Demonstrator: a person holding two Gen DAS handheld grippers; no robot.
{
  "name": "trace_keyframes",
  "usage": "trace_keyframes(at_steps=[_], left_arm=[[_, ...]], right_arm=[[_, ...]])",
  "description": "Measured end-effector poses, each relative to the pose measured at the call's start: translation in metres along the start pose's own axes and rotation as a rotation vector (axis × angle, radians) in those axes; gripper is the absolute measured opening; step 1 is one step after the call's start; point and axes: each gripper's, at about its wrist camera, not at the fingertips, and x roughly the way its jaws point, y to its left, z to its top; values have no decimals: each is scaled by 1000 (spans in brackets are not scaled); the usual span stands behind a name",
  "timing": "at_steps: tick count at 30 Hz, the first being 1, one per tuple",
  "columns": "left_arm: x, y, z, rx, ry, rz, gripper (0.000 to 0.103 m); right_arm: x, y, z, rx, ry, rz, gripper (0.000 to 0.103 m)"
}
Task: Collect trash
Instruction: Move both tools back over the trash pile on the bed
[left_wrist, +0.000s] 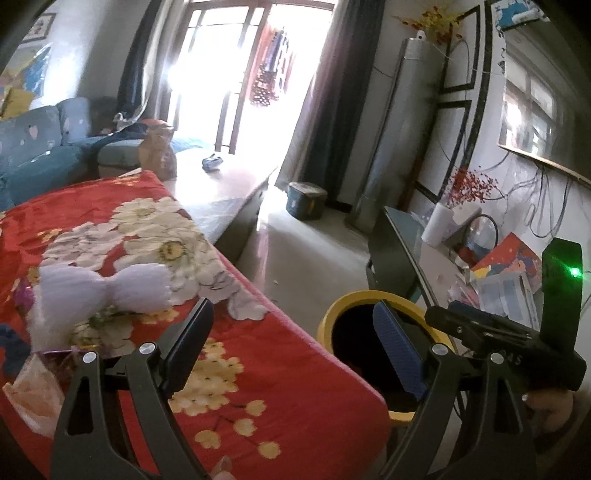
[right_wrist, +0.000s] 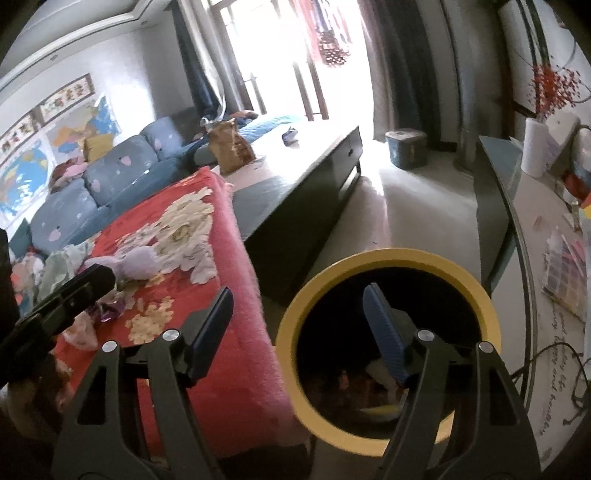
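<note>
A yellow-rimmed bin stands on the floor beside a table draped in a red floral blanket. My right gripper is open and empty, its right finger above the bin's dark mouth, where some trash lies at the bottom. My left gripper is also open and empty, straddling the blanket's edge and the bin. On the blanket lie a lilac bow-shaped item, a purple wrapper and crumpled pale wrappers.
A dark low cabinet with a brown paper bag runs behind the blanket. A blue sofa sits left. A glass-topped table with papers and a paper roll stands right. A lidded tub is by the curtain.
</note>
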Motion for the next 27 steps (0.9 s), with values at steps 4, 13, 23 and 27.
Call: trace_keyframes(at_steps=[4, 13, 23, 27], left_arm=[[-10, 12, 0, -19, -17, 21, 85], [-33, 42, 1, -58, -57, 86, 85], [-58, 80, -1, -117, -91, 158, 85], [-67, 97, -3, -145, -102, 184, 85]], right_arm=[[-2, 13, 1, -30, 0, 17, 65], [0, 46, 0, -98, 11, 60, 65], [5, 95, -2, -198, 43, 132, 65], [7, 116, -1, -237, 51, 162, 65]])
